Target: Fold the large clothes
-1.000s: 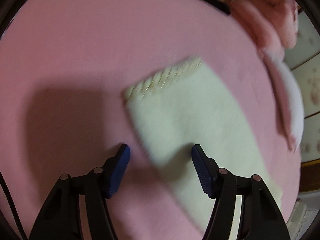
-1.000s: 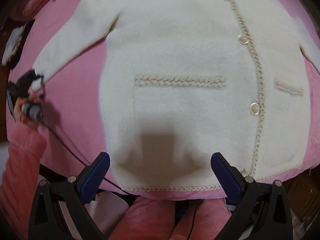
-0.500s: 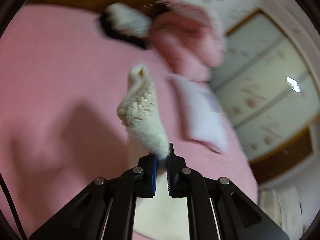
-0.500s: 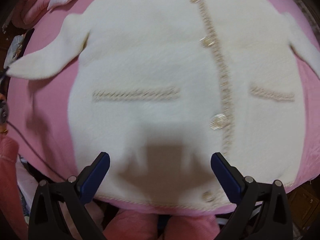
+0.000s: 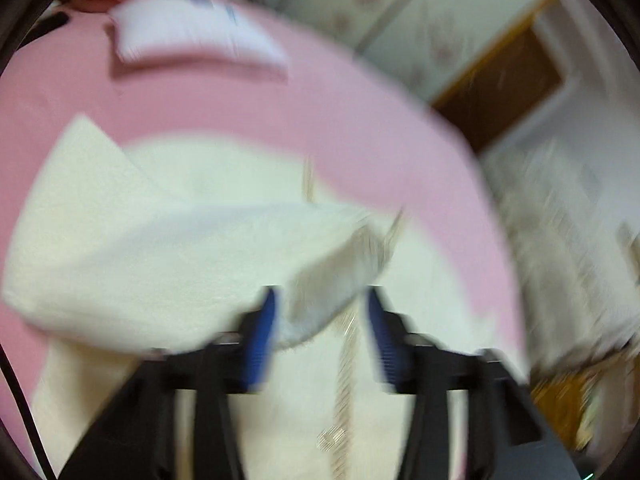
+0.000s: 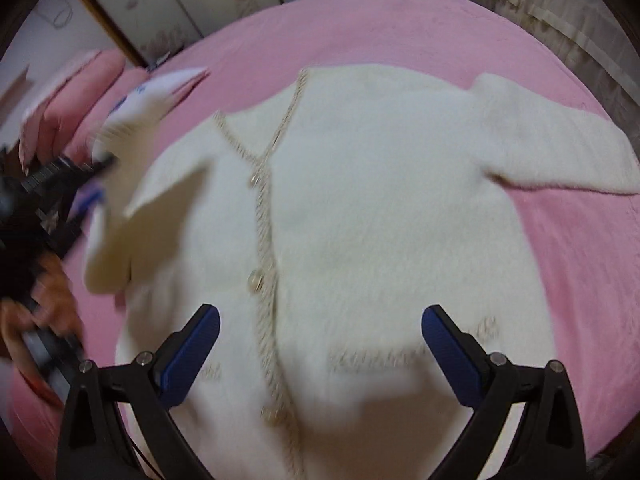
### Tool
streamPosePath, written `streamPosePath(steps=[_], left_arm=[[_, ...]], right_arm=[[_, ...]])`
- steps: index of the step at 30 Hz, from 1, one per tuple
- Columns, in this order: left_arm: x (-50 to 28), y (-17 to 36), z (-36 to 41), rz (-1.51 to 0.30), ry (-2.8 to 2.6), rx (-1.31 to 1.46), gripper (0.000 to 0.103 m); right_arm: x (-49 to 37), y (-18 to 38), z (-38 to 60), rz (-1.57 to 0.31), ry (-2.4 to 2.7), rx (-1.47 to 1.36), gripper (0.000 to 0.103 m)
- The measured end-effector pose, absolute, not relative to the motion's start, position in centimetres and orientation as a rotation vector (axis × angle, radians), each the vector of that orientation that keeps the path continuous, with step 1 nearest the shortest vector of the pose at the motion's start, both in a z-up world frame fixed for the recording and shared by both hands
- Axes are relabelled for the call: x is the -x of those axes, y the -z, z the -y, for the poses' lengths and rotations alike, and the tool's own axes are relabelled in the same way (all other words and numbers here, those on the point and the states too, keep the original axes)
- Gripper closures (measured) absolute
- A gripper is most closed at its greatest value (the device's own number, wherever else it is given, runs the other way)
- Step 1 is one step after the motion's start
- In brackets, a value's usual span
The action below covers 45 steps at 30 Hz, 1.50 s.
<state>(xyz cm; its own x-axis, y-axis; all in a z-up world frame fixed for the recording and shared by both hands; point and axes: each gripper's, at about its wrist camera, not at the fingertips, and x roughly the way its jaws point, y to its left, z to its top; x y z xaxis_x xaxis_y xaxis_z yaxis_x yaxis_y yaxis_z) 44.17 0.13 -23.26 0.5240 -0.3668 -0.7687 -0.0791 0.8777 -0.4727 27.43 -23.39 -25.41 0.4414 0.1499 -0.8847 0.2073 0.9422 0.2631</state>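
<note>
While my left hand-held gripper point(image 5: 320, 328) has just been opening with the cuff of the cardigan's point(image 6: 360, 220) left sleeve point(image 5: 160, 256) loose between its jaws, and my right hand-held gripper point(image 6: 320, 356) hovers released, the cardigan on the bed point(image 6: 400, 24) has, I judge, one sleeve folded in, the other sleeve point(image 6: 560, 152) and body remaining.

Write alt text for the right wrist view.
A cream cardigan lies buttoned on a pink bedspread, one sleeve lifted over its front beside the left gripper. The right gripper hovers open above the hem.
</note>
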Motion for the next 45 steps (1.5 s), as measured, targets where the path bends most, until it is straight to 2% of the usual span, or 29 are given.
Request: streamPosePath(steps=[2,3,4,5,8,10,12,13,16,17,19,21,23,29,32,35,37,38,41,43,45], left_arm=[[-41.5,23.9,2.0,-1.064,0.155,0.428,0.042],[-41.2,23.8,2.1,-1.066,0.138,0.404,0.036],[-41.1,23.7,2.0,-1.066,0.123,0.384,0.021],[-40.9,23.4,1.8,-1.066,0.104,0.359,0.012],[-39.2,23.4,-0.6,-1.081,0.029,0.267,0.012],[-37.3,24.3,-3.0,-1.106,-0.047,0.197,0.012],[-36.2,25.8,-5.1,-1.147,-0.127,0.111,0.012],[-35.9,27.3,-7.2,-1.169,-0.153,0.087,0.012],[-35.4,31.2,-10.5,-1.243,-0.236,0.06,0.012],[-35.4,32.0,-11.2,-1.251,-0.249,0.062,0.012],[-35.8,33.7,-12.9,-1.244,-0.264,0.081,0.012],[-36.3,34.3,-14.3,-1.195,-0.26,0.122,0.012],[-37.0,34.8,-15.1,-1.179,-0.273,0.133,0.012],[-38.1,35.1,-16.1,-1.175,-0.286,0.098,0.012],[-38.2,35.8,-16.6,-1.192,-0.28,0.106,0.012],[-37.9,36.2,-17.0,-1.193,-0.278,0.1,0.012],[-37.3,36.4,-17.1,-1.182,-0.286,0.074,0.012],[-37.2,36.4,-17.1,-1.179,-0.289,0.073,0.012],[-36.3,36.2,-18.0,-1.162,-0.32,0.098,0.012],[-35.6,35.8,-17.7,-1.127,-0.332,0.066,0.012],[-34.6,35.5,-17.0,-1.09,-0.319,-0.016,0.012]], right_arm=[[-28.7,26.7,24.5,-1.096,0.021,-0.418,0.002],[-29.2,27.1,24.8,-1.095,0.011,-0.447,0.002],[-29.7,27.5,24.9,-1.091,-0.004,-0.48,0.002],[-30.3,28.0,25.0,-1.085,-0.028,-0.514,0.002],[-32.5,29.1,23.6,-1.083,-0.115,-0.579,0.002],[-33.6,29.8,22.3,-1.077,-0.169,-0.601,0.007],[-35.4,30.9,19.9,-1.089,-0.224,-0.633,0.023],[-36.1,31.7,18.8,-1.108,-0.237,-0.645,0.025],[-39.1,35.1,15.3,-1.187,-0.242,-0.703,0.045],[-40.0,35.9,14.6,-1.19,-0.231,-0.711,0.056],[-41.6,36.4,13.4,-1.158,-0.213,-0.718,0.068],[-43.1,36.5,12.9,-1.128,-0.231,-0.725,0.096],[-43.4,35.5,13.6,-1.083,-0.247,-0.739,0.096],[-40.7,27.5,17.7,-0.804,-0.102,-0.585,0.096],[-39.0,26.8,21.3,-0.816,-0.006,-0.549,0.096],[-37.8,29.2,23.5,-0.916,0.061,-0.515,0.095],[-37.9,31.7,23.8,-1.043,0.092,-0.475,0.09],[-37.9,32.5,23.8,-1.08,0.116,-0.454,0.084],[-36.9,32.2,24.3,-1.04,0.207,-0.47,0.068],[-36.3,30.9,24.3,-0.979,0.282,-0.455,0.064],[-36.2,30.3,24.1,-0.948,0.27,-0.429,0.056]])
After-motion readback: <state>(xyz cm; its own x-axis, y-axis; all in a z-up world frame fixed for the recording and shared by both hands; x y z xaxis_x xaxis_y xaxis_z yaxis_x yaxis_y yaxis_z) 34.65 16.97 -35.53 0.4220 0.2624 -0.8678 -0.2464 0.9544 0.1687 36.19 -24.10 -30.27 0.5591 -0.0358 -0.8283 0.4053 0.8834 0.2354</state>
